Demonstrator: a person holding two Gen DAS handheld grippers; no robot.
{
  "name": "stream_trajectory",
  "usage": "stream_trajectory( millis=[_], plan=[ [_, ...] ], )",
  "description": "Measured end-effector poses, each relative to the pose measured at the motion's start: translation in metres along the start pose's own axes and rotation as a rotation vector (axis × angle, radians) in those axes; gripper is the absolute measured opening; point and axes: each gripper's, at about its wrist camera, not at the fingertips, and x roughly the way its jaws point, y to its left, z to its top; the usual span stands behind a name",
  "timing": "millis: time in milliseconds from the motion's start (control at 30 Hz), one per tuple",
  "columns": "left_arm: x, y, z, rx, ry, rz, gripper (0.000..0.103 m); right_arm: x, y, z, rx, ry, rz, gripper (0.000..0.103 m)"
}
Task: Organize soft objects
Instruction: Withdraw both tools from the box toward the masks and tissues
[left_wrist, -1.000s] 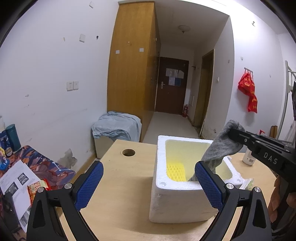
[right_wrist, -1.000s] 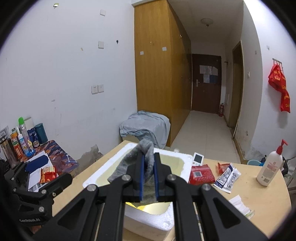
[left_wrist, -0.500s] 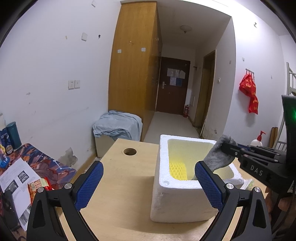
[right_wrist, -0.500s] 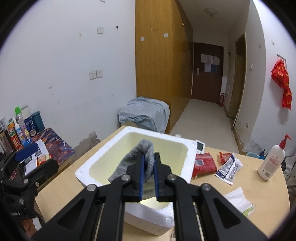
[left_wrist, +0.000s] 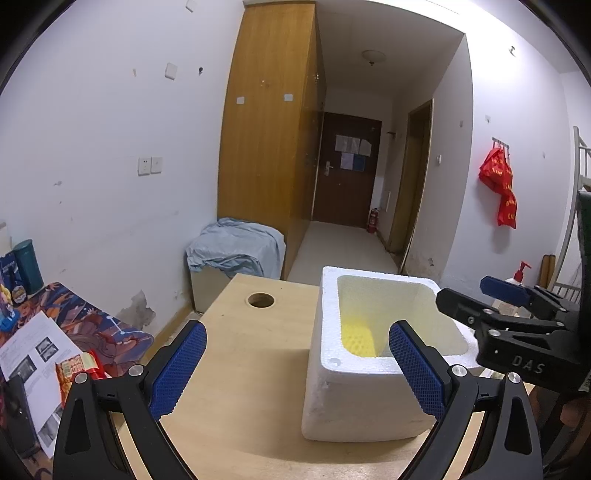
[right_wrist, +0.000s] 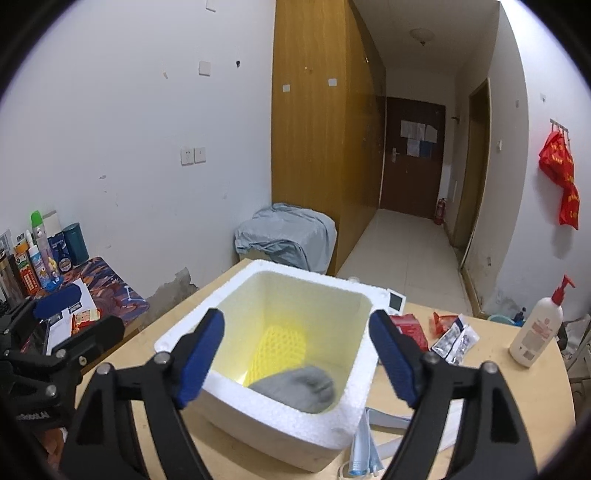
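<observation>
A white foam box (right_wrist: 280, 413) stands on the wooden table (left_wrist: 243, 369); it also shows in the left wrist view (left_wrist: 351, 402). A grey sock (right_wrist: 295, 386) lies loose inside it beside a yellow foam net (right_wrist: 277, 347). My right gripper (right_wrist: 295, 354) is open and empty above the box's near rim. My left gripper (left_wrist: 297, 365) is open and empty, low over the table left of the box. The right gripper also shows in the left wrist view (left_wrist: 491, 295) at the far right, open over the box.
A blue face mask (right_wrist: 364, 446) lies by the box's near right corner. Red and silver packets (right_wrist: 443, 328), a small white device (right_wrist: 395, 301) and a lotion pump bottle (right_wrist: 535, 328) sit on the table's right. The table has a round hole (left_wrist: 260, 300). A cluttered side table (left_wrist: 44, 332) is left.
My right gripper has opened and let go of the grey sock, which has dropped into the foam box. The left gripper has stayed open and nearly still.
</observation>
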Motion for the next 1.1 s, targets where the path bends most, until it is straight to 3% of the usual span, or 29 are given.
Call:
stream_trajectory(
  millis=[533,1100],
  plan=[
    [-0.012,-0.015,-0.001,0.025,-0.012,-0.035,0.099,-0.041,-0.022,-0.004,0.057,-0.07,-0.025,0.084],
    [-0.031,-0.083,-0.011,0.095,-0.012,-0.2,0.099,-0.125,-0.064,-0.043,0.124,-0.167,-0.174,0.09]
  ],
)
